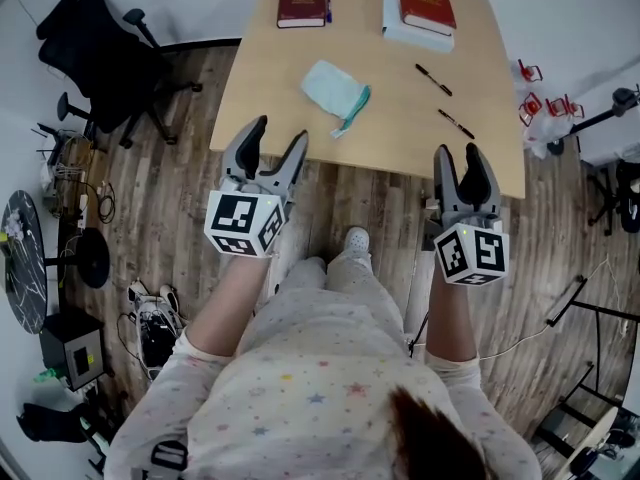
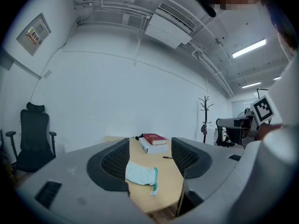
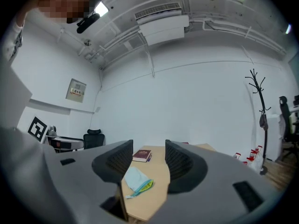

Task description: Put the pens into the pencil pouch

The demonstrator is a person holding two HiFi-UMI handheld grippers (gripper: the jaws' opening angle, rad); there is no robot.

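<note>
Apparently pens (image 1: 433, 79) lie outside pouch (image 1: 335, 90).

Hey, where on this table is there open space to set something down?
The table is bare along its near edge between the pouch and the nearer pen, and left of the pouch below the single red book. The far right is crowded: the book stack and farther pen.

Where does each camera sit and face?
Head view: on the person's head, steeply down at table, pouch, pens; shows left claw, right claw, forearms, legs.
Left gripper view: on left claw, level across the table; open jaws frame pouch.
Right gripper view: on right claw, same; jaws open.
All three share the pouch.
</note>
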